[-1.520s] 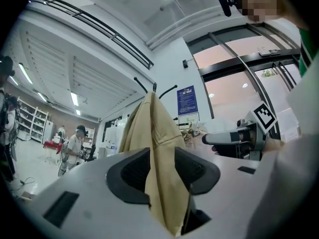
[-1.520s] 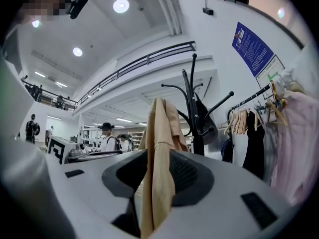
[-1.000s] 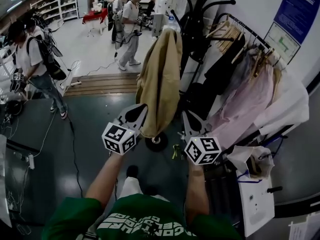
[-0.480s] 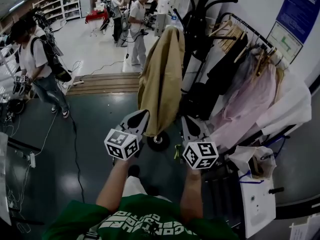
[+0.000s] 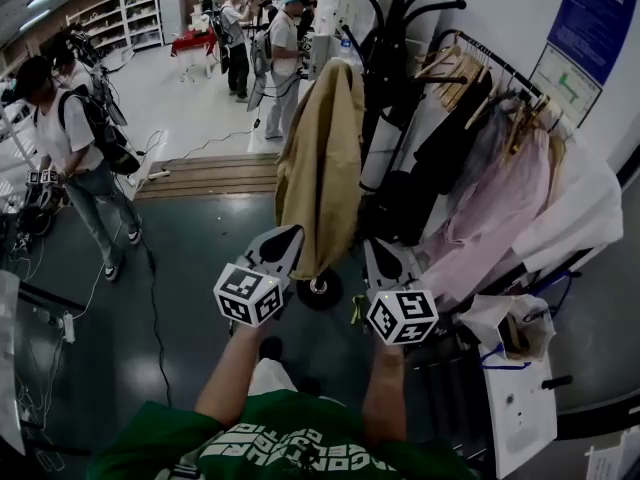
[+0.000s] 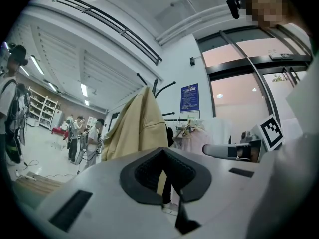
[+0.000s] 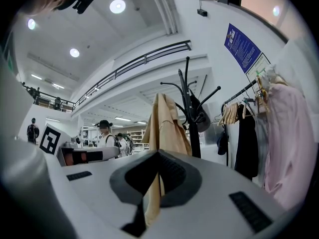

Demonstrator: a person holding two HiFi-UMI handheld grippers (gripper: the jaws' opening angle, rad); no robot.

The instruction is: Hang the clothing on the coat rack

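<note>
Tan jacket (image 5: 322, 168) draped from the coat rack (image 5: 385, 78) top, hanging just ahead of us, between our left gripper (image 5: 284, 235) and right gripper (image 5: 379, 247), both pressed together, empty

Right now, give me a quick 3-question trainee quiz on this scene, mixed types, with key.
1. True or false: the tan coat hangs on the black coat rack.
2. The left gripper has its jaws: A) shut, holding nothing; B) wide open; C) shut on a hanger.
3. Fill in: in the head view, the clothes rail with pink garments stands to the coat rack's ____.
Key: 1 true; 2 A; 3 right.
</note>
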